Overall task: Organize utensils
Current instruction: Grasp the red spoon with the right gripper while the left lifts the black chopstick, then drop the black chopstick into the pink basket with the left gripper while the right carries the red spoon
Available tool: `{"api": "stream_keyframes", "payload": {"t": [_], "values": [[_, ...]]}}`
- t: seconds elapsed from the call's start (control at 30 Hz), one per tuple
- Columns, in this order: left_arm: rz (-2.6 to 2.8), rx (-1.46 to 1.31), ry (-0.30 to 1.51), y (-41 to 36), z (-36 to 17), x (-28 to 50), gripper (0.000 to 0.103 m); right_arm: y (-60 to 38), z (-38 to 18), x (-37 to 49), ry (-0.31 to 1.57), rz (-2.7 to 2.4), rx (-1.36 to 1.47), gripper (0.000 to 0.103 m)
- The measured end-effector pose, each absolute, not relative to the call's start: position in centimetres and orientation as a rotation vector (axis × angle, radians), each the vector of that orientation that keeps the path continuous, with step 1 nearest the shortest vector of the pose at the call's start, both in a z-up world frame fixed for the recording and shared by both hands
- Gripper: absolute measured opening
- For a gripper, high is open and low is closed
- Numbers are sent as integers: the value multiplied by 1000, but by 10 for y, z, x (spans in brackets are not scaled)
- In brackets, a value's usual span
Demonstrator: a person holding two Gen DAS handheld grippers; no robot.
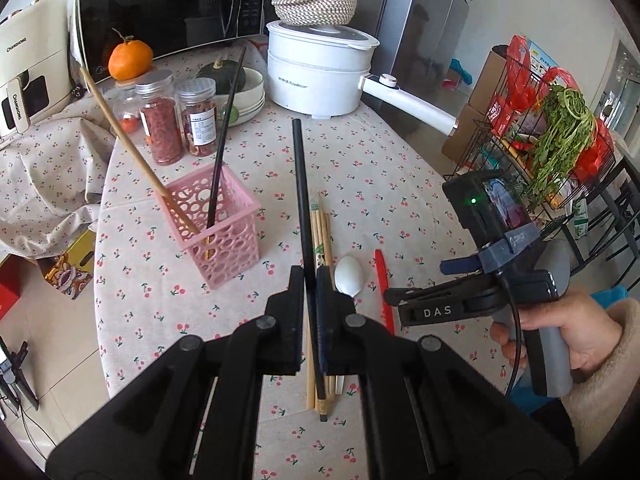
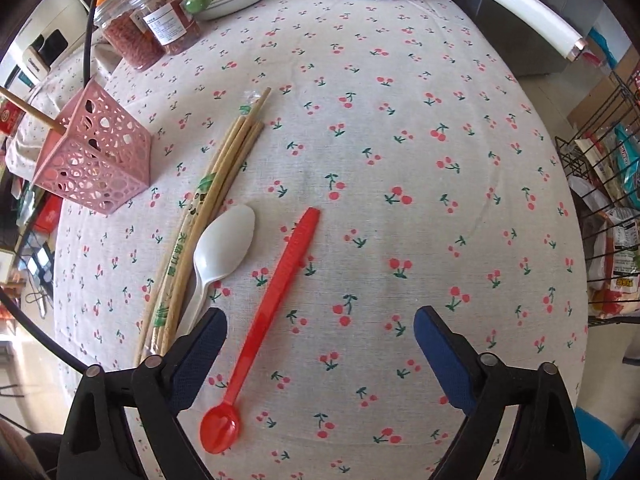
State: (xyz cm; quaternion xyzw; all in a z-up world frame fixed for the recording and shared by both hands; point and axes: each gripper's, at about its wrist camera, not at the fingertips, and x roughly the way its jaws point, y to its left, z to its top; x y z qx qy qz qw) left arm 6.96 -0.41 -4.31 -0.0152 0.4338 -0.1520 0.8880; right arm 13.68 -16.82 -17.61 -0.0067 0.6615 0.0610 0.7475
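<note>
My left gripper [image 1: 310,280] is shut on a black chopstick [image 1: 301,184] and holds it above the table, pointing away. Under it lie several bamboo chopsticks [image 1: 322,236], a white plastic spoon [image 1: 349,276] and a red plastic spoon [image 1: 383,284]. A pink perforated basket [image 1: 216,220] to the left holds a black chopstick [image 1: 226,136] and a bamboo chopstick [image 1: 132,136]. My right gripper [image 2: 320,324] is open and empty over the red spoon [image 2: 280,300], with the white spoon [image 2: 224,252], bamboo chopsticks [image 2: 212,200] and basket [image 2: 92,164] to its left.
Two clear jars [image 1: 176,120], stacked bowls [image 1: 250,96], a white electric pot [image 1: 320,76], an orange [image 1: 130,60] and a microwave [image 1: 168,8] stand at the table's back. A wire rack with greens [image 1: 560,140] stands at the right, off the table.
</note>
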Motion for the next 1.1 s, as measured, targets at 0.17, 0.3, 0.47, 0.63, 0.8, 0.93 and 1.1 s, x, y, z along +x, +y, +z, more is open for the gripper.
{"api": "stream_keyframes", "payload": {"t": [0.17,0.3,0.47,0.63,0.8,0.93,1.1], "values": [[-313,-54,904,12,-42,64,7,-152,-190,142,1471,120,-35,66],[-311,-69,906,20,-42,62,7,-143,-190,144,1449,84,-97,45],[-303,-76,903,25,-41,61,7,-128,-188,146,1431,104,-93,18],[-294,-87,894,27,-40,60,6,-131,-185,148,1413,124,-31,11],[-276,-109,869,34,-33,58,6,-157,-160,142,1329,149,35,10],[-266,-139,837,41,-23,58,6,-168,-127,134,1226,187,111,11],[-254,-177,761,50,-3,57,6,-172,-86,122,1073,229,166,11]]}}
